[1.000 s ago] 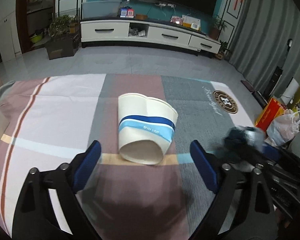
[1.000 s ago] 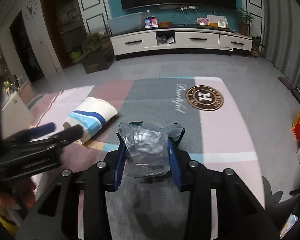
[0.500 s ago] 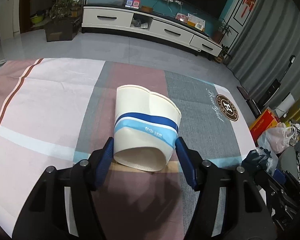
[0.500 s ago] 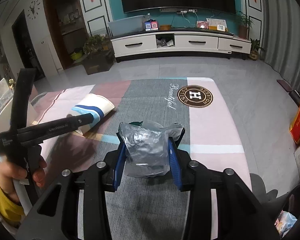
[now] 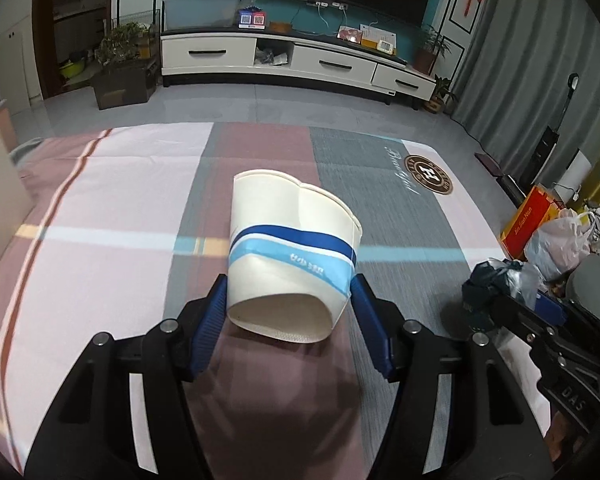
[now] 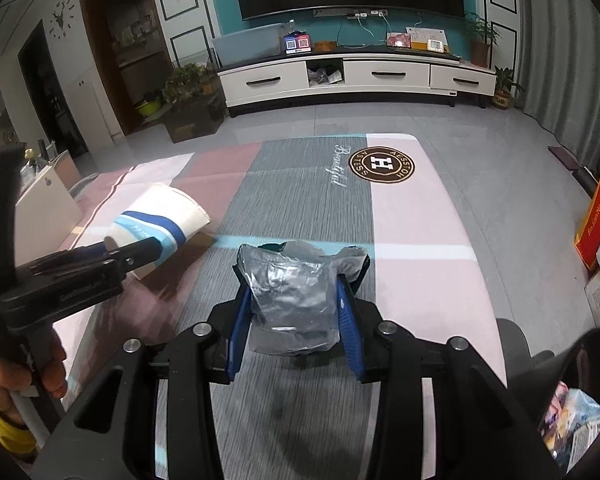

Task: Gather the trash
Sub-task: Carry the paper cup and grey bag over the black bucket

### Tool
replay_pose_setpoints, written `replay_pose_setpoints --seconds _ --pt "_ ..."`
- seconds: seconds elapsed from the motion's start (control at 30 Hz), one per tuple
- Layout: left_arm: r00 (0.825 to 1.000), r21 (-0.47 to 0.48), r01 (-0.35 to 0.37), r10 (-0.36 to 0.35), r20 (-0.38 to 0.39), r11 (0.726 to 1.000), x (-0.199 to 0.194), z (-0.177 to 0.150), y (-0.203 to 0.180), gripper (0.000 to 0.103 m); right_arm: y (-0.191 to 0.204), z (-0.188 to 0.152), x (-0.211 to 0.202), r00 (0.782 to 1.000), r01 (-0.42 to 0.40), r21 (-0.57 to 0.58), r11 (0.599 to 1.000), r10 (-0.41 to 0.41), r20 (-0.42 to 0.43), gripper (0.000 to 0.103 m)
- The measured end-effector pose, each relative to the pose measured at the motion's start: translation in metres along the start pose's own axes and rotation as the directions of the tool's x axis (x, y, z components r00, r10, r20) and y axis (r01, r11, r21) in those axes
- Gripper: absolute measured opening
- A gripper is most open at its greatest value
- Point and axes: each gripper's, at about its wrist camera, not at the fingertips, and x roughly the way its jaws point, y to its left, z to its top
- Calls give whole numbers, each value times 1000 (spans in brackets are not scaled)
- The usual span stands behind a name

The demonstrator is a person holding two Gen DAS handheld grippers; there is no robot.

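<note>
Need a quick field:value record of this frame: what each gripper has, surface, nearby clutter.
left gripper: shut on paper cup, crushed, white with blue bands
right gripper: shut on crumpled plastic bag
surface: patchwork cloth
clutter: orange box and white bag on floor, right of cloth
background: TV cabinet

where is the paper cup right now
The paper cup lies on its side between the blue pads of the left gripper, over the striped cloth; in the right wrist view it sits far left.
</note>
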Motion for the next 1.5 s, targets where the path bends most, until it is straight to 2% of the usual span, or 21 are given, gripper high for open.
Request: replay_pose_setpoints --seconds 0.4,0.73,1.03,1.5 --pt "995 24 -66 64 72 998 -90 -43 -17 63 24 -42 -57 999 -32 -14 999 32 -8 41" --pt "993 30 -108 106 59 994 -150 -88 -27 63 40 -86 -108 1000 -18 -66 998 18 -12 41" --pt "994 33 -103 101 39 994 -184 -118 -38 63 35 -108 -143 1000 -13 -49 999 13 3 41" --pt "996 126 -66 58 65 990 -216 -137 -91 63 0 -132 -190 999 15 15 1000 -15 48 41"
